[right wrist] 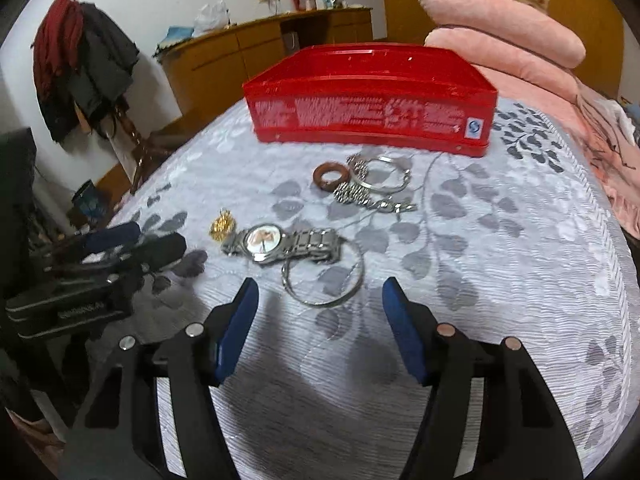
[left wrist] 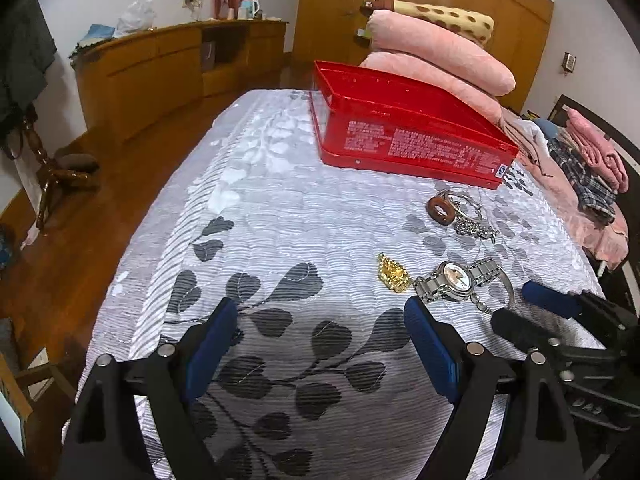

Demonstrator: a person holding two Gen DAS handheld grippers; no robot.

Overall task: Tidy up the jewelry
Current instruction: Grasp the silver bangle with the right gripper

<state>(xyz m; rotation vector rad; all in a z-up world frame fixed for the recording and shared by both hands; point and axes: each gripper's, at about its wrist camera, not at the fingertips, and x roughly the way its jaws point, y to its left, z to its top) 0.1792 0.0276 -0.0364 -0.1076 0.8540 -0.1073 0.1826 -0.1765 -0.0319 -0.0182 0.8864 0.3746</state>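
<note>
Right gripper (right wrist: 318, 308): jaws apart, nothing between the pads, hanging over the bedspread (right wrist: 500, 280) and aimed down at the nearest piece, a thin silver bangle (right wrist: 324, 280) lying flat just ahead of the fingertips. Left gripper (left wrist: 320, 328): jaws wide, empty, over bare cloth nearer the bed's left edge; its right-hand fingertip sits close to the silver watch (left wrist: 456, 282) but I can't confirm contact.

Outward from there:
- Watch lies on its side, band overlapping the bangle's far rim.
- Gold pendant (left wrist: 394, 274) just left of the watch, apart from it or barely touching.
- Further toward the head of the bed: brown wooden ring (right wrist: 331, 176), touching a tangle of silver hoop and beaded chain (right wrist: 372, 188).
- Red box (right wrist: 368, 96), open top, sits beyond the jewelry near the stacked pink pillows (left wrist: 440, 52). Inside not visible from either view, so I can't say if anything is already in it.

Step, as I read it: approach for a first pick, all visible pieces on the cloth, box is the likely destination.

Next move needs: right gripper lower and slightly forward, pads straddling the bangle's near rim. It's thin and flat on soft fabric, so expect to pinch cloth with it. The watch band resting on the far rim may drag along. The left could take the pendant or watch instead, a chunkier and easier grip.
</note>
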